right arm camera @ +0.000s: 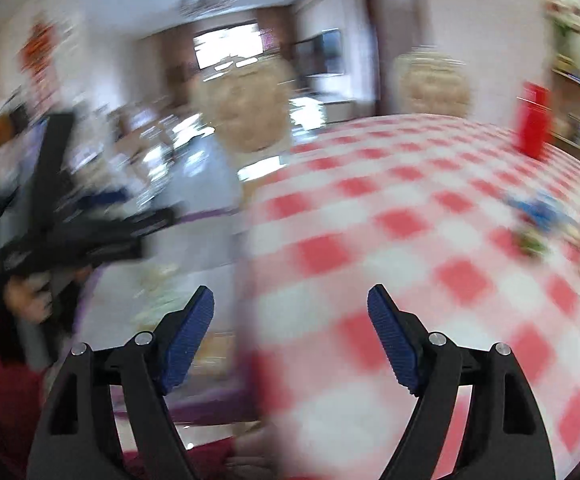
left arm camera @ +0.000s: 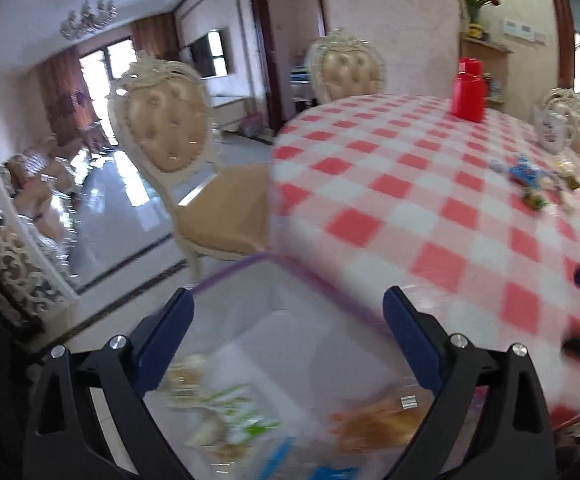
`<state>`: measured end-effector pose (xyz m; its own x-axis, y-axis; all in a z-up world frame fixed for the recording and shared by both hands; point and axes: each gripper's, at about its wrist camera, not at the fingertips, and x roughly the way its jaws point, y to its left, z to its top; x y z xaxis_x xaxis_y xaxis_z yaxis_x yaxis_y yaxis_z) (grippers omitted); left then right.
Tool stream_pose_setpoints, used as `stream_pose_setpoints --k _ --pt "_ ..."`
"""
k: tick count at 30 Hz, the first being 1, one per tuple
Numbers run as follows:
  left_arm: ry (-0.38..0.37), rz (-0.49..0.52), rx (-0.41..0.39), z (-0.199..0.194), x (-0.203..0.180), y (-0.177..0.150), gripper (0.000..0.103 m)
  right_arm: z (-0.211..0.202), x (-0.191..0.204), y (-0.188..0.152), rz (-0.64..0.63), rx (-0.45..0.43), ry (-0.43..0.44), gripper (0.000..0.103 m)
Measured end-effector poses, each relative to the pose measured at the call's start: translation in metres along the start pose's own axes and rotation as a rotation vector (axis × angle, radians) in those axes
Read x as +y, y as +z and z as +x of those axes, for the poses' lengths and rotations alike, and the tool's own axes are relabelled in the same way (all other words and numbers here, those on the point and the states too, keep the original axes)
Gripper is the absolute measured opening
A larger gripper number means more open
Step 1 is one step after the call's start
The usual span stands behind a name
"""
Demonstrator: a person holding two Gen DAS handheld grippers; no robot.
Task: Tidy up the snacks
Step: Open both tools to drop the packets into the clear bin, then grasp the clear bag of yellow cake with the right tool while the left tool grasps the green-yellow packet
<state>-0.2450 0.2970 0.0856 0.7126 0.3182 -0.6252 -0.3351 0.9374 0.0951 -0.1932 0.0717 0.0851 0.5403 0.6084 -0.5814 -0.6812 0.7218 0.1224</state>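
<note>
Below, my left gripper (left arm camera: 288, 328) hung with jaws released over the clear box (left arm camera: 266, 320) of snacks (left arm camera: 226, 404); my right gripper (right arm camera: 290, 324) gaped empty. More snacks (left arm camera: 530, 178) lay across the desk (left arm camera: 410, 184), past the red flask (left arm camera: 468, 90).

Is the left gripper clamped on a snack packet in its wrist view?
No, the left gripper stands open above the clear container, nothing between its pads.
</note>
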Motion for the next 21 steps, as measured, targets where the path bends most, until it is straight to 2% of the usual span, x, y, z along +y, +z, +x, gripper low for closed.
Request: stream_pose_setpoints --k 1,4,6,9,13,15,19,21 --pt "-0.026 -0.014 0.0 0.0 -0.007 0.001 0.097 -0.006 -0.023 -0.001 0.045 -0.015 -0.052 0.081" --pt "-0.168 -0.071 0.017 0.001 -0.04 0.01 0.1 -0.021 -0.087 -0.008 0.164 -0.041 -0.176 0.086" --pt "-0.239 -0.062 0.043 0.006 -0.071 0.016 0.101 -0.031 -0.125 -0.016 0.233 -0.036 -0.238 0.088" --pt "-0.278 0.019 0.08 0.021 -0.125 0.026 0.101 -0.048 -0.185 -0.026 0.338 -0.027 -0.337 0.088" --pt "-0.312 0.104 0.134 0.052 -0.202 0.042 0.101 -0.064 -0.239 -0.037 0.42 -0.012 -0.451 0.088" --pt "-0.354 0.124 0.123 0.064 -0.235 0.051 0.101 -0.065 -0.266 -0.039 0.454 0.012 -0.487 0.088" --pt "-0.382 0.117 0.109 0.091 -0.293 0.062 0.101 -0.057 -0.31 -0.042 0.506 0.023 -0.532 0.088" --pt "-0.397 0.103 0.133 0.108 -0.316 0.065 0.101 -0.045 -0.333 -0.039 0.542 0.03 -0.507 0.088"
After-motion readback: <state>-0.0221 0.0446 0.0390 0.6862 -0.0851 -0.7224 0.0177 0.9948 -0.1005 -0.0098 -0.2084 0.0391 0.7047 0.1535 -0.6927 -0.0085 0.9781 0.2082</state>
